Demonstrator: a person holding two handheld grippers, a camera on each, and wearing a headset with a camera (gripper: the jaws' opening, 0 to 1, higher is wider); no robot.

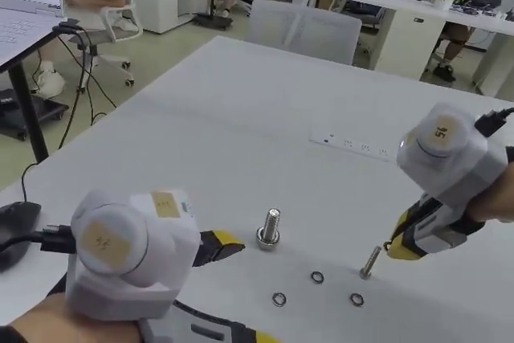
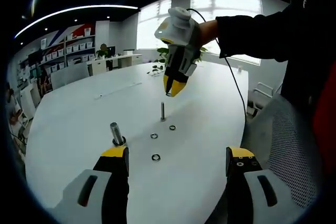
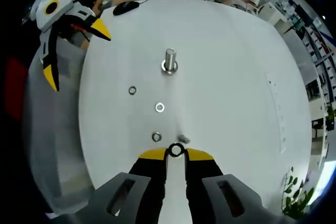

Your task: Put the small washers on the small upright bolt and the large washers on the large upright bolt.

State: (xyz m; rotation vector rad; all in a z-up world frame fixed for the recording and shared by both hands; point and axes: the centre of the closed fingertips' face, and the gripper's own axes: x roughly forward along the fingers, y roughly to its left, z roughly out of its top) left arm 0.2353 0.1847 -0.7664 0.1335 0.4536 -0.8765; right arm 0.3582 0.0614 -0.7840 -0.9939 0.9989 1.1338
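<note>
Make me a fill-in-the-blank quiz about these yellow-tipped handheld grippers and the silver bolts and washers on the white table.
The right gripper pinches a small silver ring-shaped ___ between its jaws.
It hangs above the ___ silver upright bolt.
On the white table lie ___ loose small silver washers.
The left gripper has its jaws ___.
Missing words: washer; small; three; open.

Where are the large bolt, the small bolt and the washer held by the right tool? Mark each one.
large bolt (image 1: 271, 222), head view, on its threaded shank.
small bolt (image 1: 370, 263), head view, on its shank's middle.
held washer (image 3: 176, 145), right gripper view, on its rim's top edge.
</note>
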